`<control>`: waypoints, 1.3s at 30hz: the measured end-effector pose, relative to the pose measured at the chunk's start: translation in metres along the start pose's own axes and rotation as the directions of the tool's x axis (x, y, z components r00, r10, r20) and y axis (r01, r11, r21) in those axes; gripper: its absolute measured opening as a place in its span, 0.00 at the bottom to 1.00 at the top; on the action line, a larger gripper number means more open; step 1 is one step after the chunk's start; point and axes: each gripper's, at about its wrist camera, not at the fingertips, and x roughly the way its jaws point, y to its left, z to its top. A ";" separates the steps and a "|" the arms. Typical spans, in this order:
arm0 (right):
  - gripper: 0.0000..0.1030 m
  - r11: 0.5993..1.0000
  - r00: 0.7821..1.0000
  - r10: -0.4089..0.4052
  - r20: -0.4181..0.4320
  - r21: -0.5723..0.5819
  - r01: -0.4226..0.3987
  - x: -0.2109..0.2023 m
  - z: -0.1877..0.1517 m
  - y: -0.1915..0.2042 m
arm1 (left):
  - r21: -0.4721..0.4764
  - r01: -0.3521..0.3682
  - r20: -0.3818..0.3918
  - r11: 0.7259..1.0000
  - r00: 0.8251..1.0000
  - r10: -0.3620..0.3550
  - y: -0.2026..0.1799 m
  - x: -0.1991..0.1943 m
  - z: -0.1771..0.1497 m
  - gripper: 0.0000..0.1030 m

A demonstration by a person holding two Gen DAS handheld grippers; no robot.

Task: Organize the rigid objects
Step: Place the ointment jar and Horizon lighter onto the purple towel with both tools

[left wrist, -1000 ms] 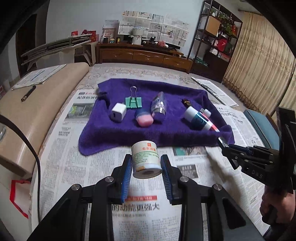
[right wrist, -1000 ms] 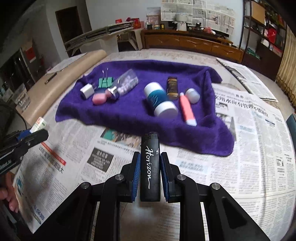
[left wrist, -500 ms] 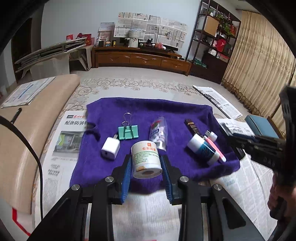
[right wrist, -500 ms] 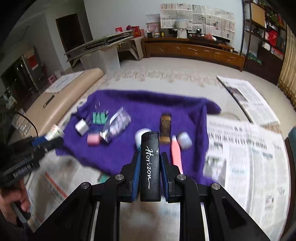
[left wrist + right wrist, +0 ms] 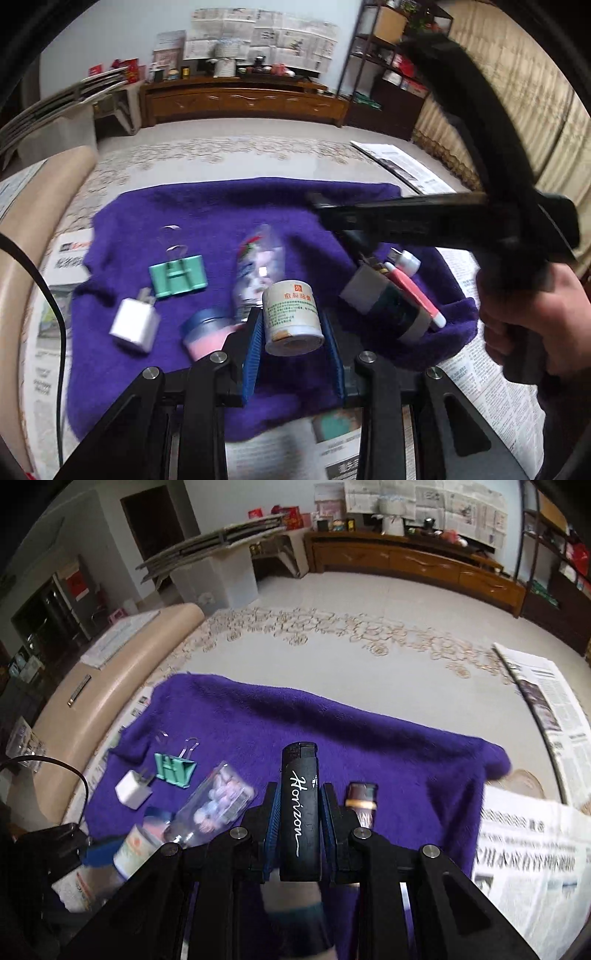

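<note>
Gleaming black lighter (image 5: pixel 300 812), white script, between blue-padded fingers (image 5: pixel 271 827).

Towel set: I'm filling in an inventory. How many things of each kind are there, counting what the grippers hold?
Clip: 1
Charger: 1
Jars: 2 (pink jar, teal jar)
Bottles: 3 (clear bottle, brown bottle, white bottle)
Tube: 1
Roll, in left gripper: 1
Lighter, in right gripper: 1
Total: 10
</note>
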 end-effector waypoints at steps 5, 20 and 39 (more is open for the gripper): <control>0.21 0.999 0.999 0.040 -0.034 -0.010 -0.041 0.018 0.005 -0.003 | 0.023 0.027 -0.021 0.999 0.999 -0.027 -0.010 0.010 0.001 0.29; 0.21 0.995 0.993 0.057 -0.105 -0.076 -0.066 0.042 -0.002 -0.009 | 0.108 -0.013 -0.113 0.994 0.993 0.025 -0.024 0.035 0.000 0.29; 0.23 0.978 0.982 0.132 -0.133 -0.144 -0.151 0.038 -0.006 -0.019 | 0.124 -0.023 -0.131 0.992 0.991 0.040 -0.017 0.036 0.002 0.53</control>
